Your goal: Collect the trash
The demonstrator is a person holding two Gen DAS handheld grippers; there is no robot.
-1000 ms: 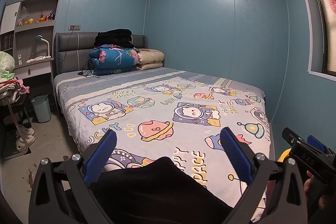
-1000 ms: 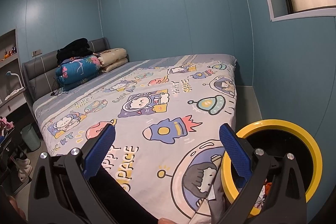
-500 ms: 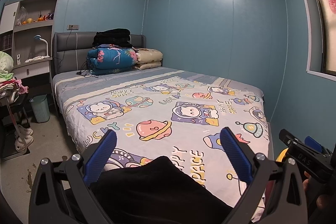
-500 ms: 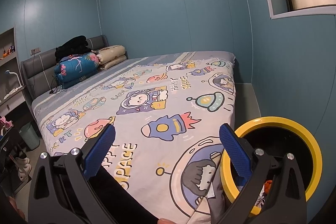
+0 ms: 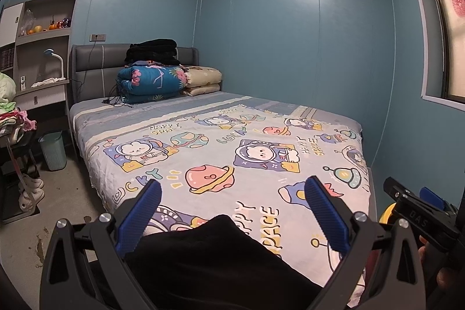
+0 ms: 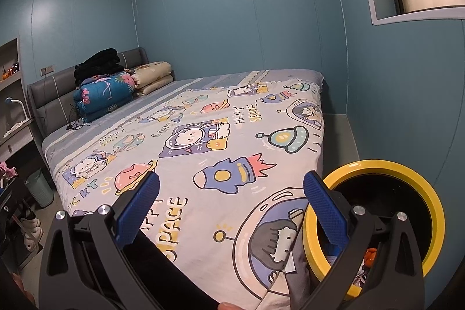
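Observation:
A round bin with a yellow rim (image 6: 418,185) stands on the floor at the bed's near right corner, with some trash (image 6: 370,256) in its bottom; a sliver of its rim shows in the left wrist view (image 5: 386,212). My left gripper (image 5: 232,211) is open and empty, held over the foot of the bed. My right gripper (image 6: 231,208) is open and empty, its right finger (image 6: 325,211) in front of the bin's rim. The right gripper also shows at the right edge of the left wrist view (image 5: 418,214). No loose trash shows on the bed.
The bed (image 5: 221,141) with a cartoon space sheet fills the middle; folded quilts (image 5: 154,80) lie at the headboard. A dark cloth (image 5: 215,260) lies under my left gripper. A green wastebasket (image 5: 53,150), shelves and slippers (image 5: 30,193) stand at the left. Blue walls close the right.
Both views have shifted slightly; the bed sits a little further left in the frames. Both grippers stay open and empty.

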